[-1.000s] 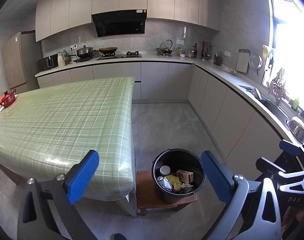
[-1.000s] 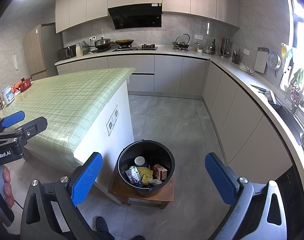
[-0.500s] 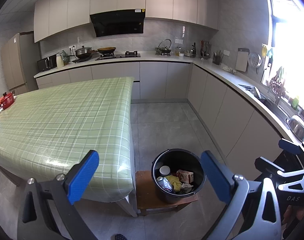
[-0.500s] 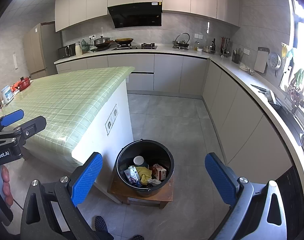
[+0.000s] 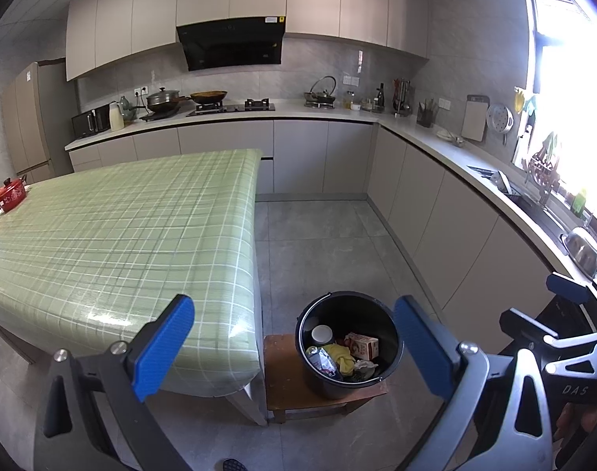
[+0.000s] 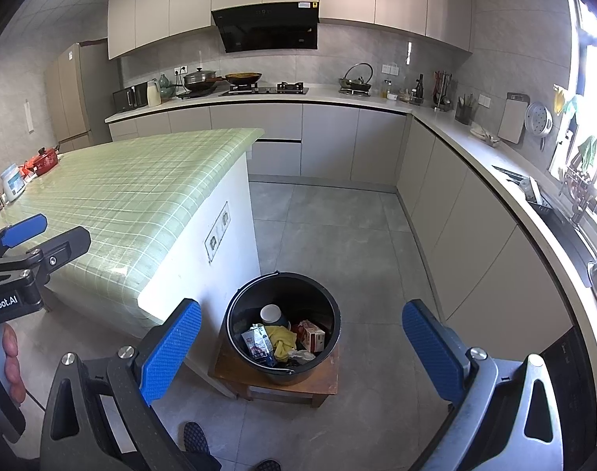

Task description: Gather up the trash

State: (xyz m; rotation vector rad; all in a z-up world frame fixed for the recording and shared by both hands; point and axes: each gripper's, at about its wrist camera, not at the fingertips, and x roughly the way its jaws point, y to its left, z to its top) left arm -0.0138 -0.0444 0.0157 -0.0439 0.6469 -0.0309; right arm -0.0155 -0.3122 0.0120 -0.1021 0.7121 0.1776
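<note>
1. Here, a kitchen: grey tiled floor (image 5: 322, 243), glossy green checked tablecloth (image 5: 114, 235) covering the table.
2. Round black bucket (image 6: 330, 314) on a low wooden stool (image 6: 239, 373) beside the table holds the trash (image 6: 282, 339): carton, wrappers, yellow cloth.
3. Left gripper (image 5: 294, 347) and right gripper (image 6: 302, 349), blue ribbed pads, both spread wide, empty.
4. Deeper bucket contents unclear.

Black bucket (image 6: 239, 337) on brown wooden stool (image 6: 227, 369). Inside bucket: yellow cloth (image 6: 281, 339), red-and-white carton (image 6: 312, 335), white lid (image 6: 270, 313). Beside bucket: counter (image 5: 102, 235) in pale green plaid, white lines. Red pot (image 5: 10, 195) at counter's far end. Grey floor tiles (image 6: 318, 227). Blue pads on jaws.
</note>
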